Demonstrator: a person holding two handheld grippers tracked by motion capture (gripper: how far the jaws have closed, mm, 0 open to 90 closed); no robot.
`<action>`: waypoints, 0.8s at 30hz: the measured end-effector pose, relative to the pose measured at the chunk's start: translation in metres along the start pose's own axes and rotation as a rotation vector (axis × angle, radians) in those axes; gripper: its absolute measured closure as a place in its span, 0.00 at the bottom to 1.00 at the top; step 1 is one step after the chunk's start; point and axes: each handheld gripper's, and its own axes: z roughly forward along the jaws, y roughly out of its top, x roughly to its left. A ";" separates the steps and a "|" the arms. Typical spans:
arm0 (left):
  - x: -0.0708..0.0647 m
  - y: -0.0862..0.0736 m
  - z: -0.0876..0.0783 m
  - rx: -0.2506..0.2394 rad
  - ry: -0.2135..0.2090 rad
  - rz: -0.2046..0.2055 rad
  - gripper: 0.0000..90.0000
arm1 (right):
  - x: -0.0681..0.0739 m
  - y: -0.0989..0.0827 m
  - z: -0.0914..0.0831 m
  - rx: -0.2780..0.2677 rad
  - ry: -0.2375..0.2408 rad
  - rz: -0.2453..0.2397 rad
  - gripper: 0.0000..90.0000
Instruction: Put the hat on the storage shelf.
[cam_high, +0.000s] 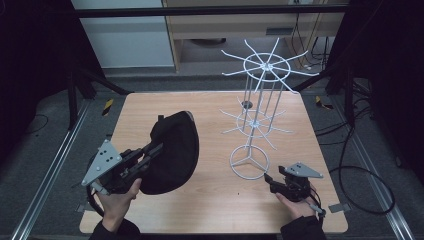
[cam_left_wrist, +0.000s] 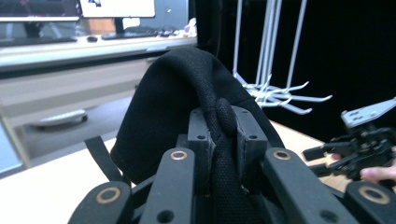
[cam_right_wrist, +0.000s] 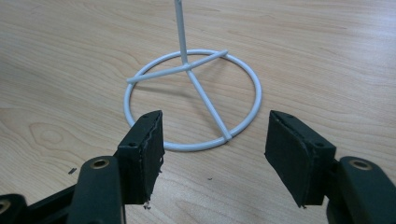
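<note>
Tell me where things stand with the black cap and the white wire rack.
Done: the left tool is shut on the black cap, pinching its edge and holding it beside the white wire rack. In hand: the right tool sits open near the rack's ring base, not gripping it. Left: the cap hangs on no hook yet, assuming that is the goal.

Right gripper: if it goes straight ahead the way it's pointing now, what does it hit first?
Likely the near rim of the white wire rack's ring base, which lies just ahead of the open right gripper on the wooden table. Height is unclear; if carried higher, it would meet the upright post first.
</note>
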 end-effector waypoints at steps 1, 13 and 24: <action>0.000 0.001 0.000 -0.006 -0.006 -0.001 0.87 | 0.000 0.000 0.000 0.000 0.000 0.002 0.42; -0.007 0.042 0.005 -0.120 -0.058 0.037 0.87 | -0.001 0.000 0.000 -0.007 -0.001 0.002 0.42; -0.006 0.075 0.016 -0.169 -0.092 0.026 0.87 | -0.001 0.000 0.000 -0.008 -0.001 0.005 0.42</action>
